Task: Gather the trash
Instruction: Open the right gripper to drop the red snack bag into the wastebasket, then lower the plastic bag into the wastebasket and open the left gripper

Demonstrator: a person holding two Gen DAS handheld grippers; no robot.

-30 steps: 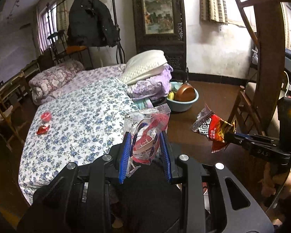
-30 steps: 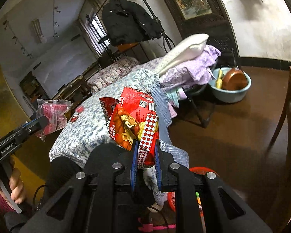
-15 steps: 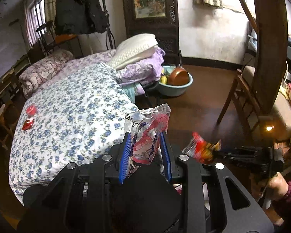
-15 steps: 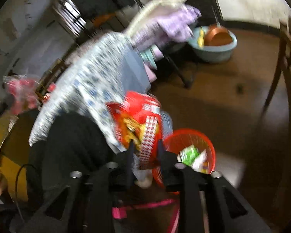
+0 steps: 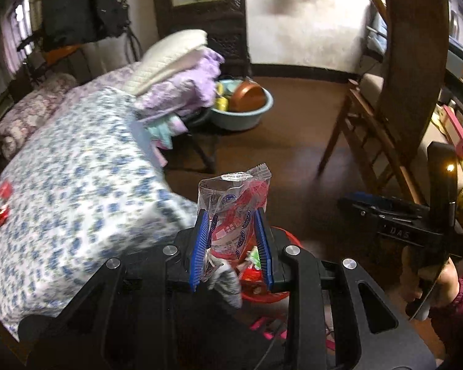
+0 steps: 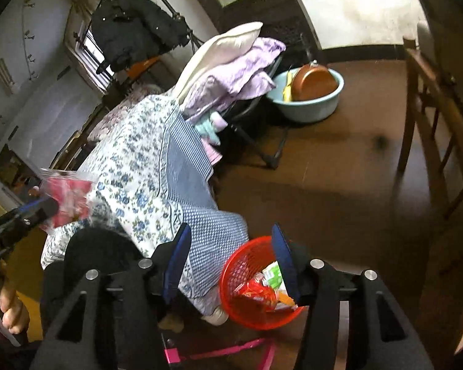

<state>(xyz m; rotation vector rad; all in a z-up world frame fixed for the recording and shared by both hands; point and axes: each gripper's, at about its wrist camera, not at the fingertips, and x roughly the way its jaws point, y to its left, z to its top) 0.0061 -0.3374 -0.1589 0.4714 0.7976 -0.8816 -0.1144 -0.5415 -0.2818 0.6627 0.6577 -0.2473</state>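
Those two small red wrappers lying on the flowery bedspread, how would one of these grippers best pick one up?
Judging by the blurred left wrist view, the two small red wrappers lie flat on the floral bedspread, apart from each other. Probably come straight down from above, jaws straddling one wrapper's narrow width, and pinch its raised crinkled edge.

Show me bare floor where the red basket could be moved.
Free: brown floor between the red basket, blue basin and wooden chair. Crowded: the bed side, where bedding overhangs beside the basket and a folding stand stands.
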